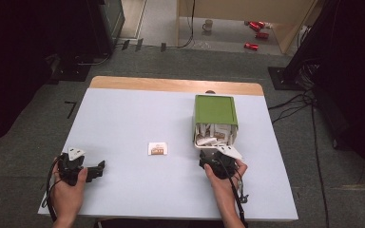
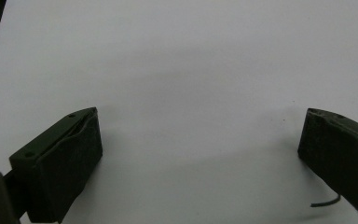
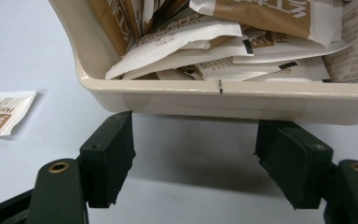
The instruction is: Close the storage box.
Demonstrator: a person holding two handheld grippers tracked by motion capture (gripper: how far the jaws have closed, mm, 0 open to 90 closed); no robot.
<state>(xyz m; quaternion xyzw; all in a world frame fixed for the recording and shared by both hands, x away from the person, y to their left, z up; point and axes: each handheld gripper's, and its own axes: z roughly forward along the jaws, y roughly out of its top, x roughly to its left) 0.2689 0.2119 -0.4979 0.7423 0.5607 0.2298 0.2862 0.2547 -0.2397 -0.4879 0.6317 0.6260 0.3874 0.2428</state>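
A cream bin [image 1: 195, 128] with a green side lies tipped on the white table, its mouth toward the person and stuffed with several brown-and-white sachets [image 3: 223, 51]. One loose sachet [image 1: 157, 148] lies flat on the table left of the bin; it also appears as the sachet [image 3: 2, 112] at the left edge of the right gripper view. My right gripper [image 1: 215, 156] is open just in front of the bin's rim [image 3: 223, 91], jaws wide with nothing between them. My left gripper [image 1: 97, 169] rests open at the table's near left, over bare table [image 2: 191, 93].
The table's wooden far edge [image 1: 176, 84] borders grey carpet. On the floor beyond sit a mug [image 1: 207, 24] and red cans [image 1: 256, 28]. Black stands and cables [image 1: 294, 102] flank the table at right. Dark equipment [image 1: 76, 57] stands at far left.
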